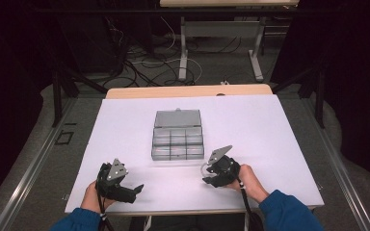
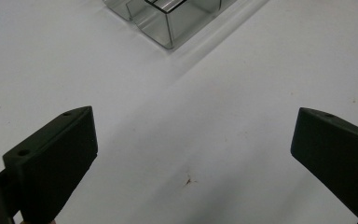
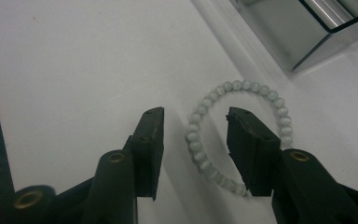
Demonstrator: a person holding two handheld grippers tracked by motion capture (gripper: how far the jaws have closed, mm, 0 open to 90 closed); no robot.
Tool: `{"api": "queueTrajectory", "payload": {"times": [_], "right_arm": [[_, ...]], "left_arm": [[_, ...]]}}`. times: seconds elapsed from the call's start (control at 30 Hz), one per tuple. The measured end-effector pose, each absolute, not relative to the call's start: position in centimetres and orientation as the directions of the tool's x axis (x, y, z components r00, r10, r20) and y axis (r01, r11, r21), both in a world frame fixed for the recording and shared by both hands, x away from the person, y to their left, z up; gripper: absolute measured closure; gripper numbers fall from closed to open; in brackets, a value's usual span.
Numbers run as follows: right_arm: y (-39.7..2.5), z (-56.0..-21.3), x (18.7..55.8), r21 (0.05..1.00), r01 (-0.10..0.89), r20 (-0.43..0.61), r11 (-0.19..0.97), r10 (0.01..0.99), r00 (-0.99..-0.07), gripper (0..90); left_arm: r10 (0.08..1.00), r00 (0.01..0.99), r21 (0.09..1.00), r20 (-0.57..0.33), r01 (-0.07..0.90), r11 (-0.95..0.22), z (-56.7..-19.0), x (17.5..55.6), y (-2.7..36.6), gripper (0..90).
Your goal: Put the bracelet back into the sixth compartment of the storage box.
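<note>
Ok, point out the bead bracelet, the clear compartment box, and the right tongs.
bead bracelet (image 3: 200,156): right gripper view, on the beads of its left arc.
clear compartment box (image 1: 178,141): high view, on its middle divider.
right tongs (image 3: 195,122): right gripper view, midway between the open tips.

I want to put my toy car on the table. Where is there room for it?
There is bare white table left of the clear compartment box, and more to its right up to the far edge. The near side is crowded: the left gripper hovers there, and the right gripper has its jaws around one side of a bead bracelet.
</note>
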State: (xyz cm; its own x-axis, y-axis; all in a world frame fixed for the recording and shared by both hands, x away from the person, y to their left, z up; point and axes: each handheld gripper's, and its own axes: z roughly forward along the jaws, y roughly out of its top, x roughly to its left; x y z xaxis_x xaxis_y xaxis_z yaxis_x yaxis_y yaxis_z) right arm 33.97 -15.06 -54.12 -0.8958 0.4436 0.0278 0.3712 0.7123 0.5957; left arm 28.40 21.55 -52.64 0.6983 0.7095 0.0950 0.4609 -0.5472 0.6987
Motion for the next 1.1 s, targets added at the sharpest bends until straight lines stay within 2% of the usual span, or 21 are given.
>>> {"api": "queueTrajectory", "payload": {"times": [0.73,1.1], "right_arm": [[-15.01,-54.72,33.91,0.593,0.396,0.048,0.701,0.461,-0.886,84.1],[-15.04,-54.83,33.60,0.607,0.407,0.042,0.682,0.484,-0.874,85.6]], "left_arm": [[0.707,0.702,0.691,0.089,0.467,-0.551,-52.55,28.29,21.47,0.5],[0.702,0.707,0.684,0.088,0.469,-0.558,-52.45,28.26,21.50,0.5]]}}
